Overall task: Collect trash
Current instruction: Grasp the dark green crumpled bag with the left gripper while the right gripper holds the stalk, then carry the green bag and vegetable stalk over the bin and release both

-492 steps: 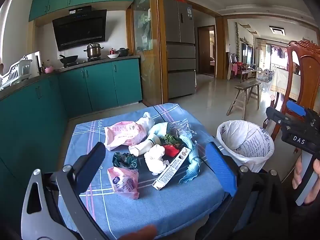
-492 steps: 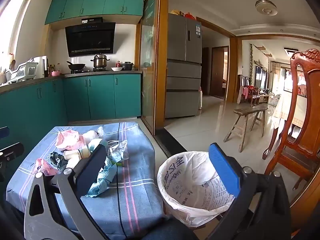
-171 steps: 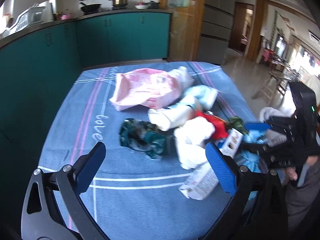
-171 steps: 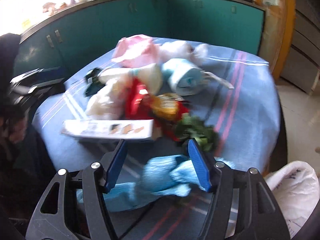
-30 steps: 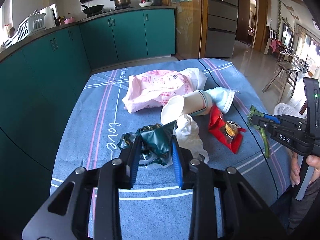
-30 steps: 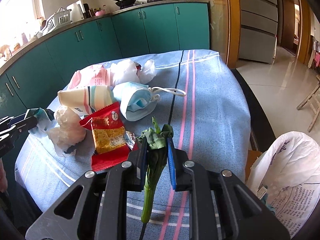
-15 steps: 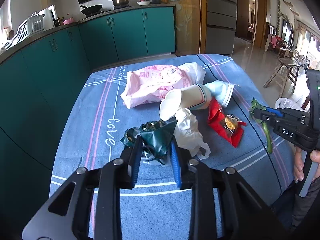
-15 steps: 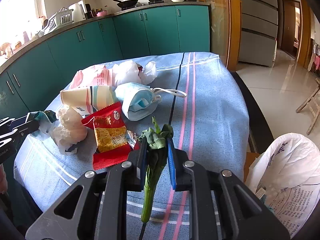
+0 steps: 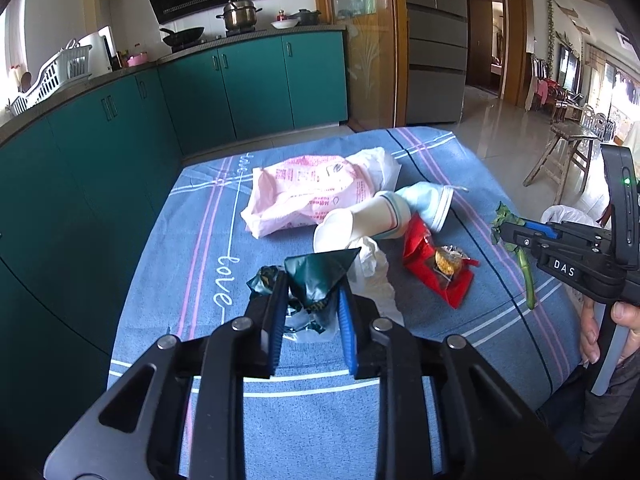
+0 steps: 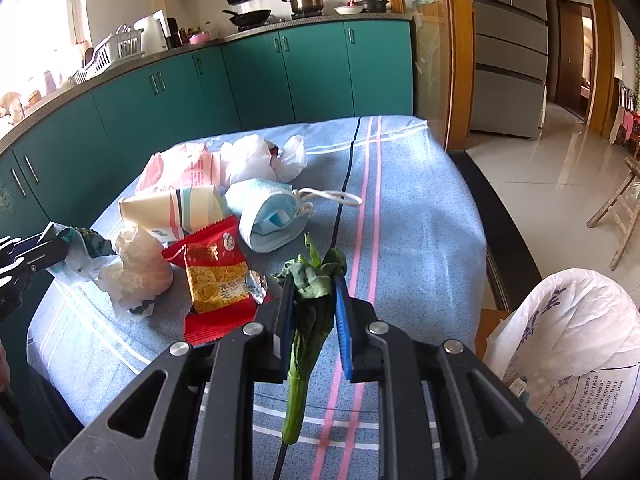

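Observation:
My left gripper (image 9: 312, 290) is shut on a dark green foil wrapper (image 9: 316, 272) and holds it above the blue tablecloth (image 9: 192, 240). My right gripper (image 10: 314, 292) is shut on a wilted green vegetable stalk (image 10: 308, 320), whose stem hangs down; it also shows in the left wrist view (image 9: 520, 256). On the cloth lie a pink plastic bag (image 9: 308, 188), a paper cup (image 9: 360, 226) on its side, a blue face mask (image 10: 268, 212), a red snack packet (image 10: 212, 276) and a crumpled white tissue (image 10: 136, 272).
A bin lined with a white printed bag (image 10: 568, 344) stands on the floor to the right of the table. Teal kitchen cabinets (image 9: 120, 128) run along the left and back. A wooden bench (image 9: 560, 148) stands on the tiled floor far right.
Both grippers have risen slightly with their loads, the wrapper and the vegetable stalk. The trash on the cloth has not moved.

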The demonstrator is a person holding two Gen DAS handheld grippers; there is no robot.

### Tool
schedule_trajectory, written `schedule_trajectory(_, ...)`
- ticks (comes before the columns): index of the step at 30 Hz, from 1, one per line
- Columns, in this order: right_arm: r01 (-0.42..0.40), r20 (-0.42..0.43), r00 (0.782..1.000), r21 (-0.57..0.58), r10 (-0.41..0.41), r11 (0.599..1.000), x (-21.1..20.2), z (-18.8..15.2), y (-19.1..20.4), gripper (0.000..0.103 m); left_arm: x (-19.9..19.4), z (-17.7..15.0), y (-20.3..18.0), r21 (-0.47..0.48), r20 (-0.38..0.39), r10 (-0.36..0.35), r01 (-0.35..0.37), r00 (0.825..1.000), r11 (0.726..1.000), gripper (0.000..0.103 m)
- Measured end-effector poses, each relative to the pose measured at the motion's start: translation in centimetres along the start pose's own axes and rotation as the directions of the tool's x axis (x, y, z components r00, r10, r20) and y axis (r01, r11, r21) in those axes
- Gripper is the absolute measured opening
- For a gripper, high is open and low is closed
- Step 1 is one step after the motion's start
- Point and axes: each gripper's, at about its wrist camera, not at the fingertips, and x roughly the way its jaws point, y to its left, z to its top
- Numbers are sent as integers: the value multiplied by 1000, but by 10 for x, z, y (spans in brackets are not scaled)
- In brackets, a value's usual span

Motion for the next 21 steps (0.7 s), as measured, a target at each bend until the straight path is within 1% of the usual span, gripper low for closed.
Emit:
schedule_trajectory(4,4,35,999,17,-5,1000,-8,2,-5,19,-9,3,-1,1,34,-12,12,999,1000,25)
schedule_trajectory(7,12,90,996,48,-17,999,-22,5,-16,19,-15,4,-4,6,52,-36,36,998,999,25)
schedule_trajectory(9,18,127,991,94,-30,995,-32,6,-30,19,-17,6,-8,13,63,-56,55,996,998,25)
schedule_trajectory(11,42,170,983,166,-71,985,-44,5,-49,19,-18,7,-15,19,64,-93,92,994,996,25)
schedule_trajectory(12,70,186,977,202,-109,977,-50,3,-58,19,-17,8,-18,21,63,-112,111,992,994,25)
schedule_trajectory(14,159,212,951,286,-225,945,-66,-6,-81,19,-16,10,-28,25,61,-157,155,986,988,25)
schedule_trajectory(15,191,215,939,320,-268,928,-72,-11,-90,19,-15,12,-34,29,60,-187,186,981,982,25)
schedule_trajectory(16,232,210,921,378,-327,896,-81,-19,-106,19,-13,14,-42,34,56,-222,220,973,975,25)
schedule_trajectory(17,244,205,913,415,-352,876,-86,-25,-116,19,-11,17,-51,44,51,-255,253,965,966,25)
schedule_trajectory(18,235,197,911,476,-363,847,-93,-34,-132,19,-11,18,-59,53,47,-279,276,959,960,25)
schedule_trajectory(19,211,192,912,539,-362,816,-100,-44,-148,19,-10,20,-69,68,44,-303,299,952,952,24)
schedule_trajectory(20,213,184,907,574,-378,791,-103,-51,-157,19,-10,22,-79,85,42,-326,322,945,943,24)
schedule_trajectory(21,272,153,879,617,-451,739,-111,-62,-168,19,-11,24,-93,111,41,-359,353,932,929,24)
